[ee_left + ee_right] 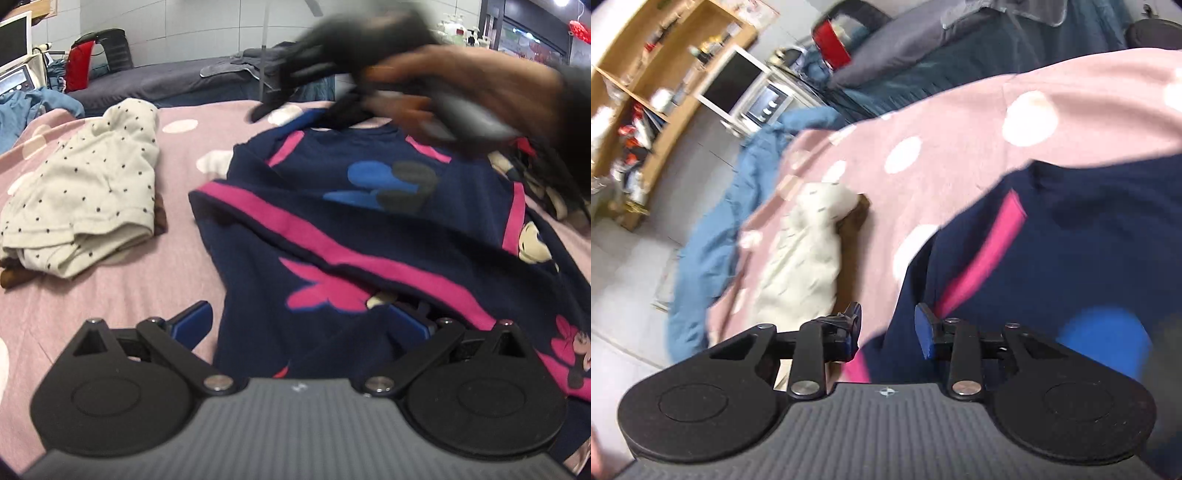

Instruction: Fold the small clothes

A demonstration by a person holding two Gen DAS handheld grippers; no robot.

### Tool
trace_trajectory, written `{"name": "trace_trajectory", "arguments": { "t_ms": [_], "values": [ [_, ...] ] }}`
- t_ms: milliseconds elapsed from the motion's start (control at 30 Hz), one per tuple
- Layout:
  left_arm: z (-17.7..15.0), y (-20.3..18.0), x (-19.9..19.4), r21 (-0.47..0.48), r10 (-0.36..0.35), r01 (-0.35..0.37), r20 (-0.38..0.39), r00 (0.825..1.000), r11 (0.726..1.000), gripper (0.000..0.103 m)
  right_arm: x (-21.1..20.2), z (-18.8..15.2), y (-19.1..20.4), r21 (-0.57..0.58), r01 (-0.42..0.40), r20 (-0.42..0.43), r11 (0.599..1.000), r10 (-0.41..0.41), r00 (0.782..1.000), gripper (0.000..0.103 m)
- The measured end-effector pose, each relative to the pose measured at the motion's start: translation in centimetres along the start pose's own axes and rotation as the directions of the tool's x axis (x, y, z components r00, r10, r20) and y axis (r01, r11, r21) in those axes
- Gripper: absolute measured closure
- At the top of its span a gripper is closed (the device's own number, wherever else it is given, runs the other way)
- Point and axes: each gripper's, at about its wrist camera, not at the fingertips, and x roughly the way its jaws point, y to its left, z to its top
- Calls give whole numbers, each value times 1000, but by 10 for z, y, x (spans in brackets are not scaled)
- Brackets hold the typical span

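Left tongs (299,325) spread around navy sweater (369,229) hem; right tongs (888,328) spread, empty, above sweater edge.

A bed with a pink cover (122,295) with white dots holds the clothes. A dark blue top (332,221) with pink stripes lies on it right in front of the left claw (301,321), and a cream dotted cloth (85,192) lies off to that claw's left, on something brown (159,218).
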Motion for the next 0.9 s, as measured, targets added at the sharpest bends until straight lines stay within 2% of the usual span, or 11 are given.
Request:
{"name": "trace_trajectory", "arguments": {
  "t_ms": [167,267,300,467,533,600,633,700,733,800,900],
  "values": [
    [-1,4,3,-13,-38,38,-12,999,999,0,46,17,-4,-13,98,-67,995,-99,993,51],
    [1,8,4,-21,-48,48,-9,999,999,0,53,17,0,-83,97,-118,992,-106,987,102],
    [2,9,4,-23,-51,51,-8,999,998,0,51,18,4,-114,108,-102,988,-119,988,102],
    [0,15,6,-44,-42,42,-9,999,998,0,34,55,1,-94,158,60,983,-153,986,102],
    [0,16,8,-50,-37,36,-19,999,998,0,42,67,0,-135,188,62,973,-181,982,102],
    [-1,15,9,-52,-34,32,-26,999,998,0,60,67,-4,-213,272,24,938,-274,962,102],
    [-1,15,10,-52,-32,31,-29,999,998,0,69,65,-10,-211,274,-15,938,-283,959,102],
    [-1,15,9,-50,-27,25,-33,999,998,0,65,62,-22,-143,223,18,964,-223,975,99],
    [-2,15,7,-49,-23,22,-31,999,999,0,60,60,-27,-103,195,35,975,-193,981,92],
    [-4,17,4,-51,-17,16,-28,999,999,0,38,58,-33,-23,177,93,984,-175,980,58],
    [-4,22,-4,-55,4,-5,-14,1000,998,0,-12,47,-26,-35,130,154,991,-123,980,51]
  ]
}}
